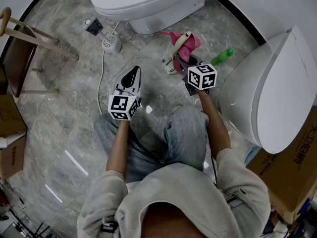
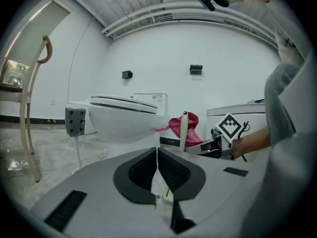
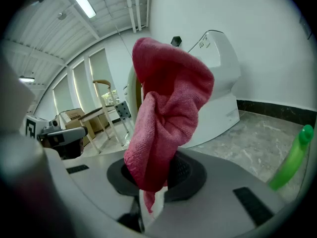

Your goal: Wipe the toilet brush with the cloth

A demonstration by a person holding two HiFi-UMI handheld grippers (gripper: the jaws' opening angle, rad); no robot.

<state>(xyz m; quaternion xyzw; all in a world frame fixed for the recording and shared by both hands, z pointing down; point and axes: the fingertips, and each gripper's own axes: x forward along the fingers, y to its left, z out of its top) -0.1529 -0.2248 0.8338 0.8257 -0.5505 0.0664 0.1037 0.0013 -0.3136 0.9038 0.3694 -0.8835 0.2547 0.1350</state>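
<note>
Standing upright by the toilet, brush points handle-up; R gripper jaws clamp pink cloth, L gripper jaws closed, empty.

Non-task inventory, head view
Toilet @ 12 o'clk; 2nd toilet @ 3 o'clk; green bottle @ 1 o'clk, btwn them; wooden frame @ 10 o'clk; cardboard box @ 4 o'clk.

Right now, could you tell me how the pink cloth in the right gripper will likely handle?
Probably floppy: the pink cloth bunches and folds above the right gripper, whose jaws pinch its lower end. Likely light and grippy, given its woven, towel-like texture.
</note>
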